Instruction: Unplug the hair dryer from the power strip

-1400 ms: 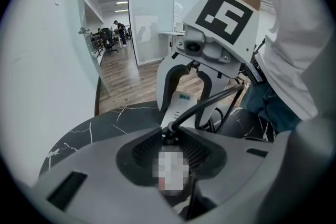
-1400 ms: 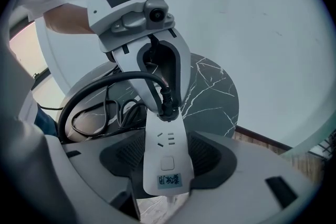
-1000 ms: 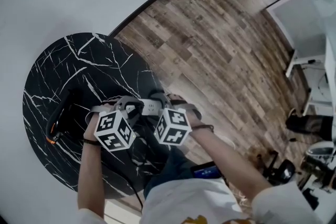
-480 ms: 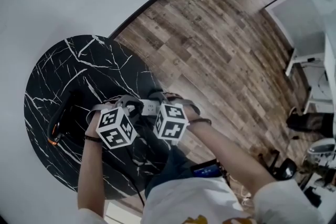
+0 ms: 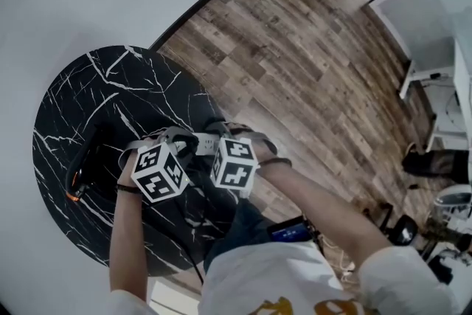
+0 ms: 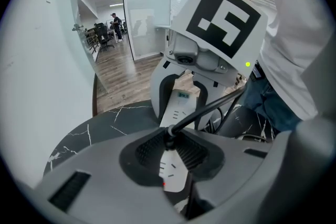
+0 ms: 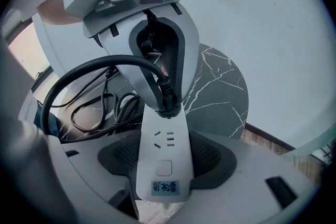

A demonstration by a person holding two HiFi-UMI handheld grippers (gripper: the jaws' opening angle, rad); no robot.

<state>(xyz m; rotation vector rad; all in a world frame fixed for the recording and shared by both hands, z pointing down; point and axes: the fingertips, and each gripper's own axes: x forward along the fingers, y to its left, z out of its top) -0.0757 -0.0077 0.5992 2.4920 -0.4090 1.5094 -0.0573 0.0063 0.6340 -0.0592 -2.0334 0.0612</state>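
In the head view, a round black marble worktop (image 5: 110, 96) with white veins carries a long white power strip (image 5: 207, 147) near its right edge. The left gripper (image 5: 184, 145) and the right gripper (image 5: 220, 138) meet over the strip from opposite ends. A black hair dryer (image 5: 82, 172) with an orange tip lies well to the left of them on the worktop.

In the left gripper view, the left gripper (image 6: 170, 145) is clenched on a small black plug (image 6: 169, 137). The plug's black cable (image 6: 215, 105) runs up to the right. The white power strip (image 6: 178, 105) runs beneath the jaws toward the right gripper (image 6: 181, 93) opposite.

In the right gripper view, the right gripper (image 7: 164, 156) grasps the near end of the white power strip (image 7: 163, 171), one pad pressing on each long side. At the strip's far end the black plug (image 7: 167, 105) sits in a socket, inside the left gripper (image 7: 163, 96). The black cable (image 7: 79, 73) loops away to the left.
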